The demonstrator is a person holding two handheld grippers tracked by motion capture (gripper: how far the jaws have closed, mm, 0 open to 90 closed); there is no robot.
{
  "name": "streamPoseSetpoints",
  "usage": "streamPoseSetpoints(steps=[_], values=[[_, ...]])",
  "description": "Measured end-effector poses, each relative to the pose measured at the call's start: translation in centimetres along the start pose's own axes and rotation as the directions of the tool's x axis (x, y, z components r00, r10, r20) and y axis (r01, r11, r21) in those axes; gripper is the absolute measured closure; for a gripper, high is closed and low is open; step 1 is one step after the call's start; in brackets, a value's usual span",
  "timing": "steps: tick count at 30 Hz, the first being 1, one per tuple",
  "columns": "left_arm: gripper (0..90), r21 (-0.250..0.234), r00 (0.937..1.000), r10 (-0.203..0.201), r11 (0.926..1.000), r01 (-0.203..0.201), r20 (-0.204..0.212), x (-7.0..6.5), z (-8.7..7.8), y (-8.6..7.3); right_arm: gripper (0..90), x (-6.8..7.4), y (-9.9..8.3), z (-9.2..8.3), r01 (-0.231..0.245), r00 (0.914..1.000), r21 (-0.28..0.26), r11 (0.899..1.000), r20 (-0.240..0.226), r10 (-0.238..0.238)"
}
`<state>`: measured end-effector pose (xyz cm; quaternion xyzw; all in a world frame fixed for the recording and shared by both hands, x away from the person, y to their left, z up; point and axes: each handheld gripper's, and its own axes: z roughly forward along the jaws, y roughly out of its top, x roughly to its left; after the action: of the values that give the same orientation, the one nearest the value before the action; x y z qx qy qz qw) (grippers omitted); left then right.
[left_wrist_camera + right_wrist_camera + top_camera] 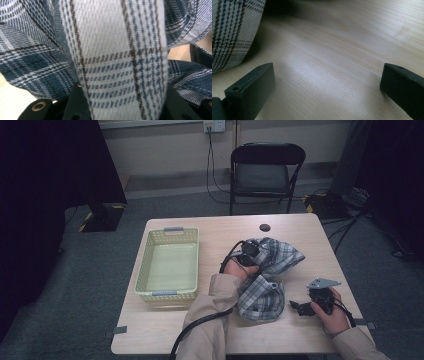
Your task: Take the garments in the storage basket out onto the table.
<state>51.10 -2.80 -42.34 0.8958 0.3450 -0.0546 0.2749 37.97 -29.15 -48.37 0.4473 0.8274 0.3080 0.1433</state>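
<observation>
The plaid cloth (267, 277) lies crumpled on the wooden table (210, 227), right of the yellow basket (170, 267). The left gripper (248, 254) sits on the cloth, and a fold of fabric (117, 62) runs between its jaws, which pinch it. The right gripper (307, 307) rests on the table just beside the cloth, jaws wide apart with nothing between them.

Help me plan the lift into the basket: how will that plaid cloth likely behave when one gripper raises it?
The plaid cloth lies crumpled in soft folds, so it will probably sag and trail. A band of it bunches between the left hand-held gripper's jaws, suggesting the woven fabric pinches easily and is unlikely to slip. It looks light and should not roll.
</observation>
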Motion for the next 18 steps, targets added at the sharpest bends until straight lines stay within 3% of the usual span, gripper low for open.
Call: streamPoseSetpoints(steps=[18], values=[[48.3, -0.015, 0.9988, -0.047, 0.9988, 0.047, -0.011, 0.56, 0.53, -0.77, 0.0, 0.00, 0.00, 0.00, 0.000, 1.0000, 0.000, 1.000, 0.000, 0.000]])
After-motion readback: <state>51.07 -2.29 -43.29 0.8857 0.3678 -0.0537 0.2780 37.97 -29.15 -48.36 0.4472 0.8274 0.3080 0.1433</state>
